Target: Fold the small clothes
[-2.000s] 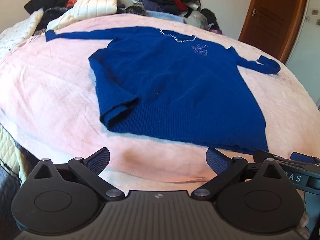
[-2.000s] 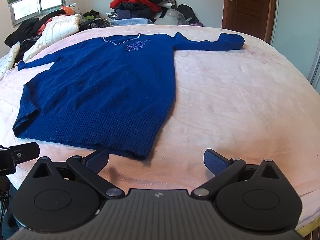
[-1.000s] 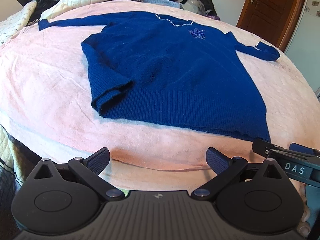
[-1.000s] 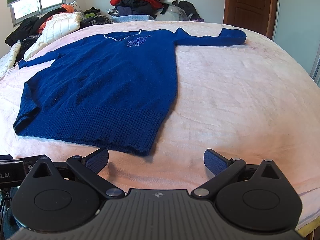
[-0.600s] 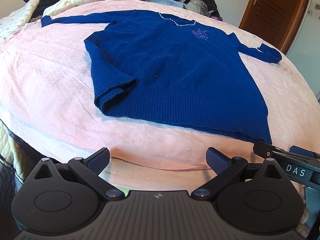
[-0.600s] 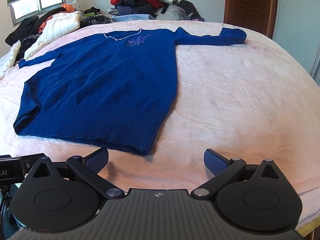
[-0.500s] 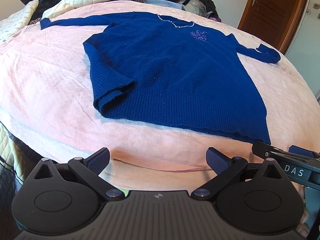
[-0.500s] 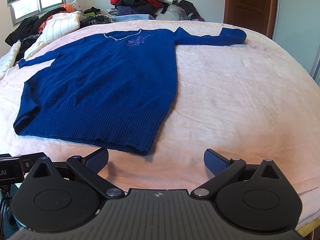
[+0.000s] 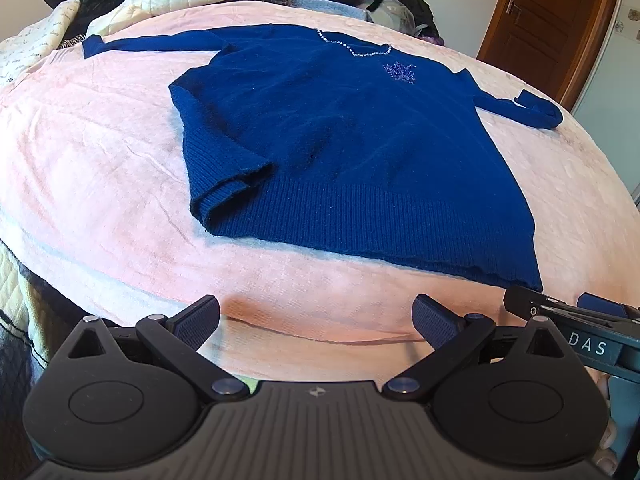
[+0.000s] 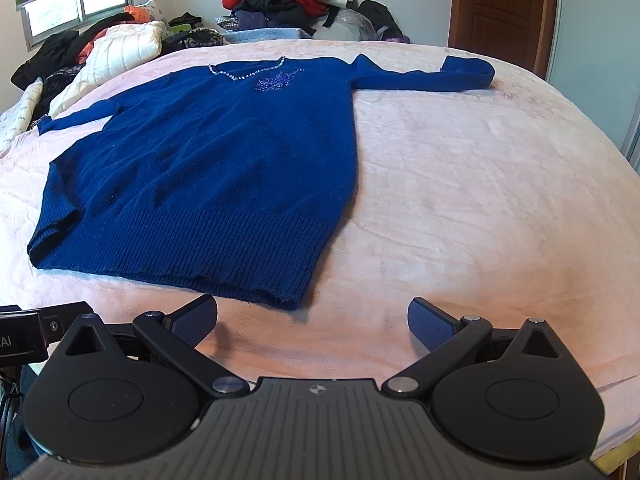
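So, blue sweater spread flat on the pink bed, hem nearest, neckline far, straight ahead. Left claw and right claw both spread wide, holding nothing. Right hem corner just ahead of right claw, folded-over left corner further off.

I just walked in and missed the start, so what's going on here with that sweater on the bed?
A blue knit sweater lies spread flat on the pink bedspread, sleeves out, one hem corner flipped over. The left gripper and right gripper hover open at the bed's near edge, touching nothing. Folding hasn't begun.
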`<act>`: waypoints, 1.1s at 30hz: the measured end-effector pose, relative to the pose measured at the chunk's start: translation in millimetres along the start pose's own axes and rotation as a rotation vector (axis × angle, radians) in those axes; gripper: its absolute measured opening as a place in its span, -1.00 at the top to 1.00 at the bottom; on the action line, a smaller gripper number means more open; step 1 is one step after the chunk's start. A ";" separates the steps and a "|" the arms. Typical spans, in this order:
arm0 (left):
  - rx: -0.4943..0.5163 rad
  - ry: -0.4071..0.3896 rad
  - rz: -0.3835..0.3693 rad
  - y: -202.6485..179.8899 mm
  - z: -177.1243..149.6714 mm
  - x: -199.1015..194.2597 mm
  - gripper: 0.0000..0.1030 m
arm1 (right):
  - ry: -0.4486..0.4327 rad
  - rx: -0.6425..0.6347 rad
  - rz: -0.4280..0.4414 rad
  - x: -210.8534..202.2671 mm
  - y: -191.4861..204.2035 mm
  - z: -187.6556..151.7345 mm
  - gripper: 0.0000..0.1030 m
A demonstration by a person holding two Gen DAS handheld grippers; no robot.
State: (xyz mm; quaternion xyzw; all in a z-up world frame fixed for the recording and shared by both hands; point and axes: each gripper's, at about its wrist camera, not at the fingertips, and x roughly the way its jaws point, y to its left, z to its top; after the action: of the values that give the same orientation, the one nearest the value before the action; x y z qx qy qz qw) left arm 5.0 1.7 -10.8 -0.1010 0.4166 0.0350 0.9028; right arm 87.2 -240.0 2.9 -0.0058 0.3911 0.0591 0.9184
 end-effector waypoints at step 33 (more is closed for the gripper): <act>0.032 -0.059 0.019 -25.5 135.4 83.9 -1.00 | -0.064 -0.012 0.019 92.3 -15.1 127.7 -0.99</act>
State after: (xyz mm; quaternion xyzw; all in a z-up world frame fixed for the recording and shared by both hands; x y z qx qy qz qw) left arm 164.2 3.7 15.1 -0.0813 0.3914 0.0401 0.9158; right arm 244.0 -238.2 24.6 -0.0059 0.3610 0.0702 0.9299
